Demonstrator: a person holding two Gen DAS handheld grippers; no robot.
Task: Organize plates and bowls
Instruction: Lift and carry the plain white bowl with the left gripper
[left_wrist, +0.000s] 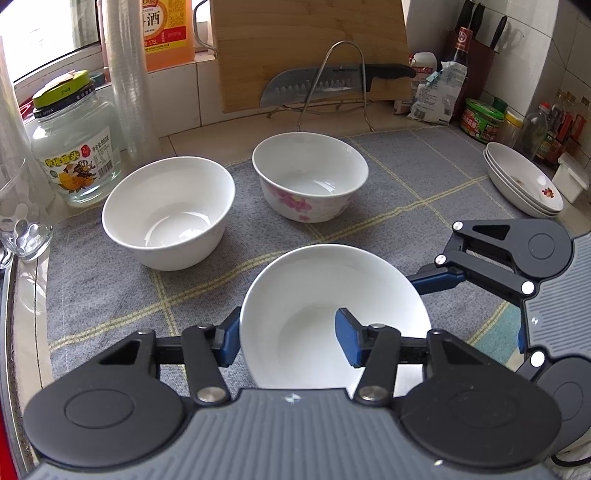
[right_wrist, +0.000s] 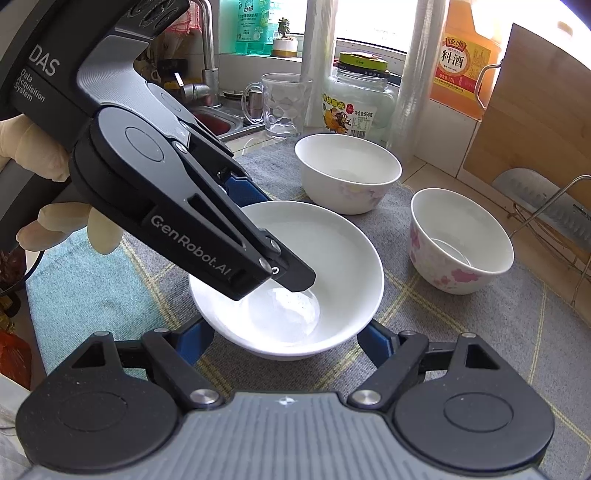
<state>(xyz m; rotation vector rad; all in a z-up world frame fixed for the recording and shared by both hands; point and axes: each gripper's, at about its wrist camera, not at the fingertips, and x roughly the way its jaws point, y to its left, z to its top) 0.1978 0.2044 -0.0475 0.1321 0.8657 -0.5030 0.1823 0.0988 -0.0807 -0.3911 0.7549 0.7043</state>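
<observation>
Three bowls stand on the grey cloth (left_wrist: 110, 295) covering the desk. Nearest, the white bowl (left_wrist: 317, 295) has its wall pinched by the left gripper (left_wrist: 286, 336) fingers; the right gripper (right_wrist: 288, 345) fingers straddle it, contact unclear. At 1 o'clock sit stacked plates (left_wrist: 524, 181).

Left gripper (right_wrist: 273, 266): arm reads "GenRobot.AI"; body reads "DAS", "Data Acquisition System". Orange bottle (right_wrist: 461, 62): label "料酒". Glass jar (right_wrist: 354, 107): label "950" legible, rest too small to read.
</observation>
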